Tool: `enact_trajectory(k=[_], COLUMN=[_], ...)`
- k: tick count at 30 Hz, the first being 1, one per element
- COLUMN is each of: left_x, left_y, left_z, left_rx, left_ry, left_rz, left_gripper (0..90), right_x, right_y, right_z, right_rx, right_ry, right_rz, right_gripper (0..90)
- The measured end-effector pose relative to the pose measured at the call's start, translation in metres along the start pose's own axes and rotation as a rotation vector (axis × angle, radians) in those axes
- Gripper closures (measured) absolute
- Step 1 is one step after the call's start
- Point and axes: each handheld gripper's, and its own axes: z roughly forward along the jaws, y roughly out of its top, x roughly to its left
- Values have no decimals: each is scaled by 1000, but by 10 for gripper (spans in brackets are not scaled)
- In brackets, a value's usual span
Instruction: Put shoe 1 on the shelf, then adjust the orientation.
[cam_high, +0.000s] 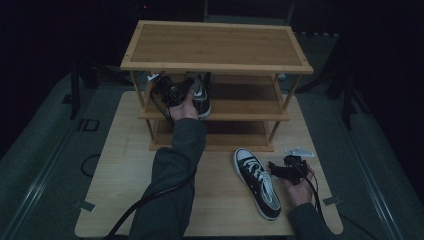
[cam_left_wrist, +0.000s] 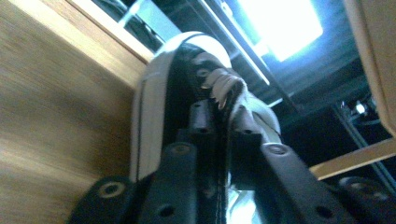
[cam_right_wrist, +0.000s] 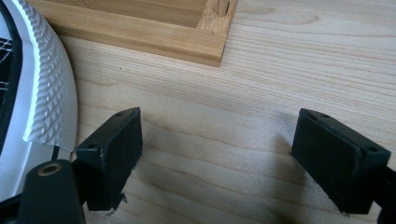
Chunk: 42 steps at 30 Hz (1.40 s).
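A black high-top shoe with a white sole (cam_high: 202, 102) lies on the middle shelf of a wooden rack (cam_high: 215, 45). My left gripper (cam_high: 192, 90) reaches in under the top board. In the left gripper view the jaws (cam_left_wrist: 222, 123) stand close together with the wall of the shoe (cam_left_wrist: 154, 116) pinched between them. A matching shoe (cam_high: 257, 182) lies on the table (cam_high: 125, 165), sole down and toe towards the rack. My right gripper (cam_high: 275, 169) rests just right of it. Its jaws (cam_right_wrist: 217, 158) stand wide apart over bare wood, beside the white toe cap (cam_right_wrist: 51, 93).
The rack has three tiers and stands at the far middle of the table, with its bottom rail (cam_right_wrist: 140, 32) close ahead of the right gripper. A cable (cam_high: 150, 197) trails from the left arm across the table. The surroundings are dark.
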Motion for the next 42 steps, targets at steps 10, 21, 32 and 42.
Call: enact_trajectory(k=[10,21,32,42], left_x=[8,16,26,44], left_y=[-9,-13,-17,-29], left_z=[-18,-46,-79,-99], left_rx=[-12,-31,-30,25], left_ry=[-53,-69,-68,-42], left_rz=[74,199,339,560], left_gripper=[621,587,553,516], right_x=[0,0,1,2], right_y=[0,0,0,0], right_z=[0,0,0,0], right_rx=[0,-1,2,0], right_ry=[1,1,7,-2], right_rz=[0,1,-5,-2], right_gripper=[157,157,139,146])
